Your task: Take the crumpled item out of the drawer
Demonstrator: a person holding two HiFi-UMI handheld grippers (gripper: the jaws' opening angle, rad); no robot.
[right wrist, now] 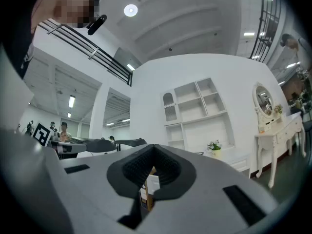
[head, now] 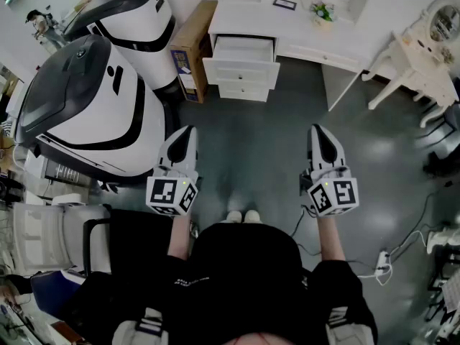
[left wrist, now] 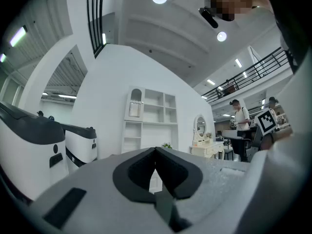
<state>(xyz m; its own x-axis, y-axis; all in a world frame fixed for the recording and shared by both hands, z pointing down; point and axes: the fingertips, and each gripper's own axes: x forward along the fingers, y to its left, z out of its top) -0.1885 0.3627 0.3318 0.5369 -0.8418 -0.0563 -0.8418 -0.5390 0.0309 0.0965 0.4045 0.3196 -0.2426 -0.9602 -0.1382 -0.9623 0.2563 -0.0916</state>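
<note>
The top drawer (head: 241, 62) under the white worktop (head: 251, 16) stood pulled open, well ahead of both tongs. Its inside was too small in view to show the crumpled item. A cardboard box (head: 191, 49) stood just beside the drawers. The left tongs (head: 189, 130) and right tongs (head: 317, 129) were each pressed together, pinching nothing.

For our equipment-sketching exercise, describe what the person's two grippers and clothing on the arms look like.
The left gripper and right gripper are white, tapered shells with black inlays and dark ribbed fingers. Each carries a white cube printed with black square markers. The person wears a black short-sleeved top.
</note>
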